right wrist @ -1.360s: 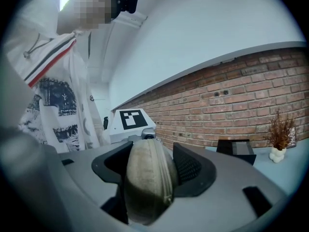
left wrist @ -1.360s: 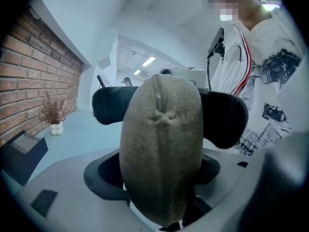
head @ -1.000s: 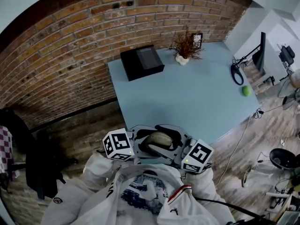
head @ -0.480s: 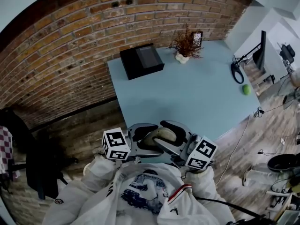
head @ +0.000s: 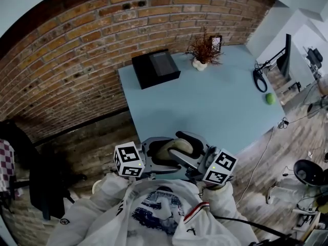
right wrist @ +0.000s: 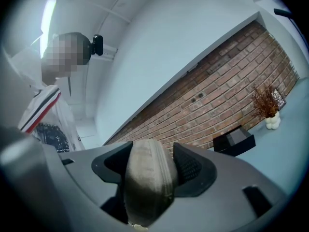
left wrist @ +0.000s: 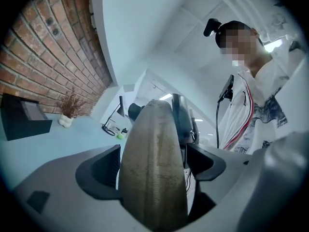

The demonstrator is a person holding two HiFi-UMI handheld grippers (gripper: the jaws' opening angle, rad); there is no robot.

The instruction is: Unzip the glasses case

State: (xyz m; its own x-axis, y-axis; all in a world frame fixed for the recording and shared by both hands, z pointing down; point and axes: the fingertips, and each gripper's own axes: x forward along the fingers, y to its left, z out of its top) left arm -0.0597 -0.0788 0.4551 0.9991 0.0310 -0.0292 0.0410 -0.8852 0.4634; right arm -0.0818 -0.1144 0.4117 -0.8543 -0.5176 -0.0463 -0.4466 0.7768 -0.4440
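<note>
Sitting between both sets of jaws at once, the glasses case is a tan, fabric-covered shell held level in front of the person's white jacket, one end toward each tool.

The right gripper has it pinched. In the right gripper view its dark fingers press against both sides of the case's rounded end, and the seam of the case runs up the middle between them.

The left gripper takes the other end. Its jaws have just been opening and now stand wide. The case rises between the fingers as a tall rounded ridge, but a sliver of background shows beside it on the right, so the pads are not pressing on it.

Behind each pair of fingers sits a marker cube, the left one and the right one, both close to the person's chest.

Beyond the fingertips the near edge of a pale blue table passes under the case. Far past them on that table are a black box and a dried plant in a white vase. A small green ball lies off to the right fingers' side. A brick wall runs behind the table, and a dark chair stands well out on the left fingers' side.
</note>
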